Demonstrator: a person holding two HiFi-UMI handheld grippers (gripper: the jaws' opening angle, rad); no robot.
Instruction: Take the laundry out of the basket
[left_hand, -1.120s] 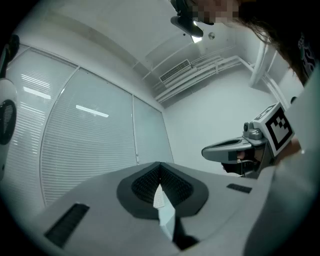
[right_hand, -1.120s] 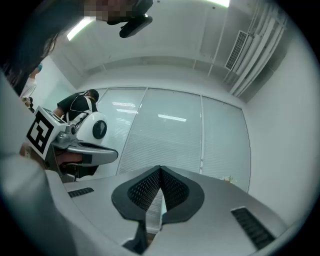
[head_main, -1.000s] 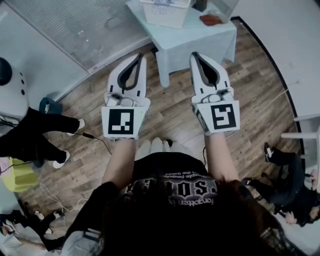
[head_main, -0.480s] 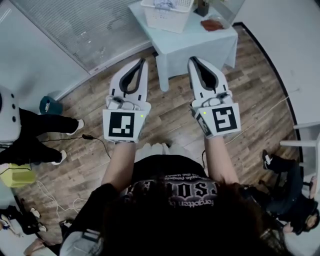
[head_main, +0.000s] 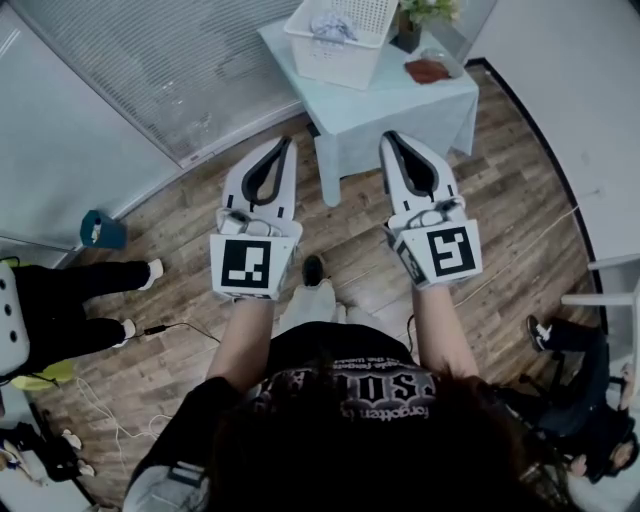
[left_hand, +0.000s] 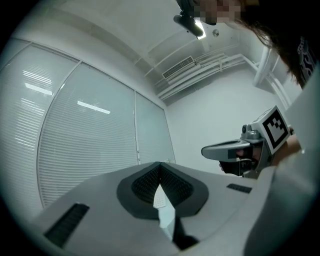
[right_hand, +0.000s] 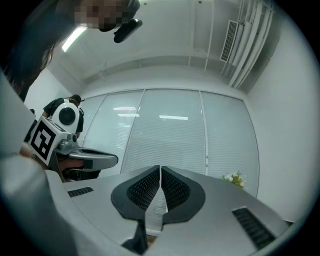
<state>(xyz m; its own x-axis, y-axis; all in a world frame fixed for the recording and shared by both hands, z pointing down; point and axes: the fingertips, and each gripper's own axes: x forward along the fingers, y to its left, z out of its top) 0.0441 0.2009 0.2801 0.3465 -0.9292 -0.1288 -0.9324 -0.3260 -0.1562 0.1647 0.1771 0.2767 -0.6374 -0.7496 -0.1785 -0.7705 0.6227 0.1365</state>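
Note:
A white slatted laundry basket (head_main: 345, 45) stands on a small pale-blue table (head_main: 400, 100) at the top of the head view, with a bluish bundle of laundry (head_main: 330, 25) inside. Both grippers are held level in front of the person, short of the table. My left gripper (head_main: 285, 143) is shut with nothing in it, its pads meeting at the tip (left_hand: 160, 165). My right gripper (head_main: 389, 137) is also shut and holds nothing, its pads pressed together (right_hand: 160, 170). Each gripper view looks at blinds and ceiling, with the other gripper off to the side.
A potted plant (head_main: 410, 25) and a brown item in a dish (head_main: 428, 70) share the table. A blinds-covered glass wall (head_main: 150, 70) runs along the left. A person's legs (head_main: 70, 295) are at left, another person (head_main: 580, 400) at lower right, a white chair (head_main: 610, 280) at right.
The person has stepped toward the table. The basket and plant have come further into view at the top, and both shut grippers sit slightly lower in the picture.

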